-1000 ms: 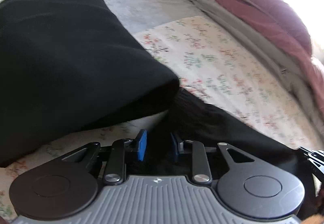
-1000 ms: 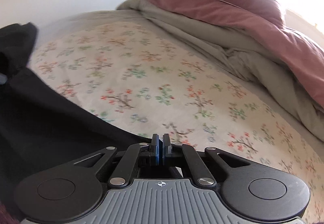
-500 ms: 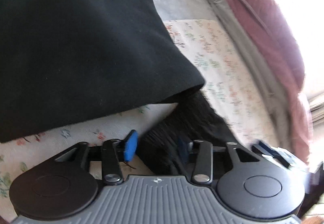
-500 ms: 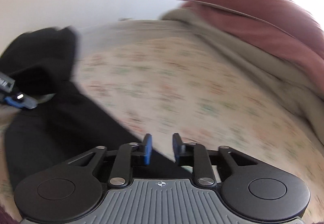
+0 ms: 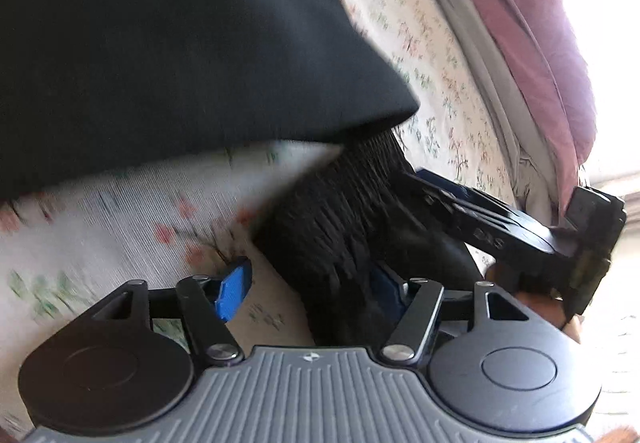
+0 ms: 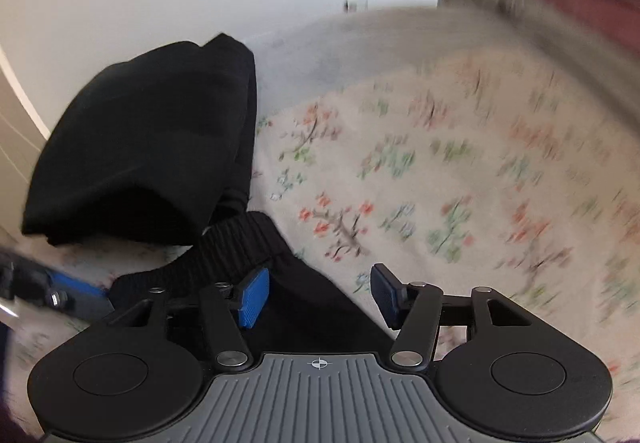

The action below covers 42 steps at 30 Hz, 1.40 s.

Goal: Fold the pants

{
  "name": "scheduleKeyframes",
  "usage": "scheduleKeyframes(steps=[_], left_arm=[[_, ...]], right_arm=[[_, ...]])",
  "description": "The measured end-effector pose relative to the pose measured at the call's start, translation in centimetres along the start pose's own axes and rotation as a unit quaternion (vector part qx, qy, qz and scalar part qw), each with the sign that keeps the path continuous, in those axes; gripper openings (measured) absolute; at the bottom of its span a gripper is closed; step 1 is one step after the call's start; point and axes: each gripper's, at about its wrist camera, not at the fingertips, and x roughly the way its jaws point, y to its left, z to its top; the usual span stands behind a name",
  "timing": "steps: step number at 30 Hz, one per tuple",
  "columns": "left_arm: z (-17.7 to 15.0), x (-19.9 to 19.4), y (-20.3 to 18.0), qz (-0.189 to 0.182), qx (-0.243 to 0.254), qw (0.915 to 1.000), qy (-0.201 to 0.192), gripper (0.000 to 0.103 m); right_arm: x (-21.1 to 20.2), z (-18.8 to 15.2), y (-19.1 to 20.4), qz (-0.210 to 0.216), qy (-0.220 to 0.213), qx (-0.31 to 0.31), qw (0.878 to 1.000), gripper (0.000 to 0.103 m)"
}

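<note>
We are at the stretchy waist end of the black pants point(image 6: 132, 147), which lie on the flowery bed point(image 6: 460, 171), up near the left side of it. Both tools sit low over the ribbed waistband point(image 5: 340, 219). The left tool point(image 5: 312, 289) is opening, and the waistband lies between its blue pads point(image 5: 234, 289), but the pads do not squeeze it. The right tool point(image 6: 318, 295) is opening too, with black cloth lying under the gap and nothing pinched. It has hold of nothing. In the left view we see the right tool come in from the right, close by the band. To do this step well, we think we should set each tool on one corner of the waistband, push the pads down so the lower one slides under all the layers, and only then close. We should grab both layers, or the fold will come out crooked. The pants look partly folded already, with a thick bundle lying beyond the band. Their long way seems to run from the waistband near us off toward the far left, and the waist end points at us.
</note>
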Motion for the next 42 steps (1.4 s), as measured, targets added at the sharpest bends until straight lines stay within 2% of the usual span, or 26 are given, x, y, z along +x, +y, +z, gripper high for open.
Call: scheduleKeyframes(steps=[1, 2, 3, 4, 5, 6, 9, 11, 12, 13, 15, 17, 19, 22, 23, 24, 26, 28, 31, 33, 35, 37, 38, 39, 41, 42], left_arm=[[-0.2, 0.3, -0.3, -0.009, -0.001, 1.0000, -0.004, 0.083], [-0.3, 0.6, -0.7, -0.005, 0.002, 1.0000, -0.007, 0.075], [-0.5, 1.0, -1.2, 0.014, 0.009, 0.9997, -0.016, 0.055], [-0.6, 1.2, -1.5, 0.023, 0.013, 0.9994, -0.024, 0.049], [-0.7, 1.3, -1.5, 0.022, 0.011, 0.9992, -0.033, 0.045], [-0.8, 1.1, -1.8, 0.021, 0.017, 0.9985, -0.047, 0.042], [-1.6, -0.5, -4.4, 0.008, 0.082, 0.9889, -0.124, 0.041], [-1.9, -0.7, -5.4, 0.015, 0.102, 0.9834, -0.149, 0.042], [-1.8, -0.1, -5.7, 0.030, 0.106, 0.9833, -0.145, 0.042], [-1.6, 0.5, -5.6, 0.042, 0.098, 0.9850, -0.135, 0.042], [-1.2, 1.7, -5.5, 0.068, 0.090, 0.9863, -0.120, 0.042], [-1.0, 1.9, -5.9, 0.083, 0.098, 0.9846, -0.118, 0.044], [-0.9, 2.0, -6.7, 0.091, 0.112, 0.9818, -0.123, 0.046], [-1.0, 2.2, -7.5, 0.107, 0.139, 0.9763, -0.128, 0.053], [-1.0, 2.2, -7.7, 0.114, 0.141, 0.9752, -0.127, 0.057], [-0.9, 2.1, -7.6, 0.120, 0.137, 0.9750, -0.127, 0.058], [-1.4, 1.4, -7.9, 0.130, 0.142, 0.9717, -0.137, 0.060], [-2.3, 1.0, -9.1, 0.151, 0.170, 0.9602, -0.162, 0.060], [-4.0, 0.7, -10.9, 0.161, 0.209, 0.9441, -0.198, 0.061], [-4.9, 1.0, -12.0, 0.167, 0.233, 0.9333, -0.216, 0.061], [-5.8, 1.7, -13.4, 0.164, 0.256, 0.9256, -0.225, 0.062], [-7.0, 2.7, -14.5, 0.137, 0.300, 0.9215, -0.205, 0.071], [-7.6, 3.3, -15.2, 0.134, 0.323, 0.9169, -0.191, 0.073], [-8.5, 3.7, -15.8, 0.139, 0.344, 0.9093, -0.188, 0.073], [-9.9, 4.7, -16.6, 0.145, 0.386, 0.8915, -0.187, 0.073], [-10.6, 5.4, -16.9, 0.140, 0.407, 0.8855, -0.176, 0.073]], right_arm=[[0.3, -0.1, 0.0, 0.004, -0.001, 0.004, 1.000, 0.058], [0.2, -0.2, 0.0, 0.011, -0.007, 0.002, 1.000, 0.060], [0.2, -0.3, 0.1, 0.014, -0.007, -0.001, 1.000, 0.056], [0.2, -0.5, 0.3, 0.018, -0.006, -0.012, 1.000, 0.050], [0.0, -0.6, 0.7, 0.026, -0.005, -0.023, 0.999, 0.026], [-0.1, -0.5, 1.2, 0.030, -0.004, -0.034, 0.999, 0.016], [-1.2, -0.1, 3.8, -0.031, -0.025, -0.108, 0.993, 0.011], [-2.8, 0.2, 4.2, -0.053, -0.083, -0.112, 0.989, 0.006], [-3.4, 0.4, 4.1, -0.058, -0.112, -0.100, 0.987, 0.005], [-3.5, 0.3, 4.0, -0.063, -0.116, -0.099, 0.986, 0.005], [-1.6, -0.2, 4.2, -0.091, -0.088, -0.112, 0.986, 0.010], [0.4, -1.4, 5.2, -0.153, -0.054, -0.155, 0.975, 0.018], [-1.6, -2.8, 5.7, -0.193, -0.094, -0.151, 0.965, 0.023], [-8.7, -5.9, 2.8, -0.182, -0.200, -0.006, 0.963, 0.029], [-10.7, -7.5, 1.6, -0.179, -0.212, 0.042, 0.960, 0.033], [-12.4, -9.3, 0.4, -0.185, -0.206, 0.084, 0.957, 0.037], [-14.7, -13.8, -1.1, -0.233, -0.156, 0.128, 0.951, 0.037], [-17.2, -19.0, -1.5, -0.280, -0.126, 0.144, 0.941, 0.037], [-22.1, -27.3, -2.0, -0.318, -0.095, 0.206, 0.921, 0.037], [-25.0, -32.1, -2.3, -0.327, -0.074, 0.267, 0.904, 0.050], [-27.3, -36.3, -2.0, -0.332, -0.051, 0.306, 0.891, 0.054], [-29.0, -39.0, -1.1, -0.354, -0.050, 0.306, 0.883, 0.055], [-29.6, -40.2, -0.8, -0.371, -0.049, 0.305, 0.876, 0.055], [-30.0, -41.1, -0.8, -0.375, -0.055, 0.307, 0.873, 0.057], [-30.6, -42.1, -1.2, -0.355, -0.070, 0.325, 0.874, 0.058], [-30.9, -42.2, -1.5, -0.351, -0.071, 0.328, 0.874, 0.058]])
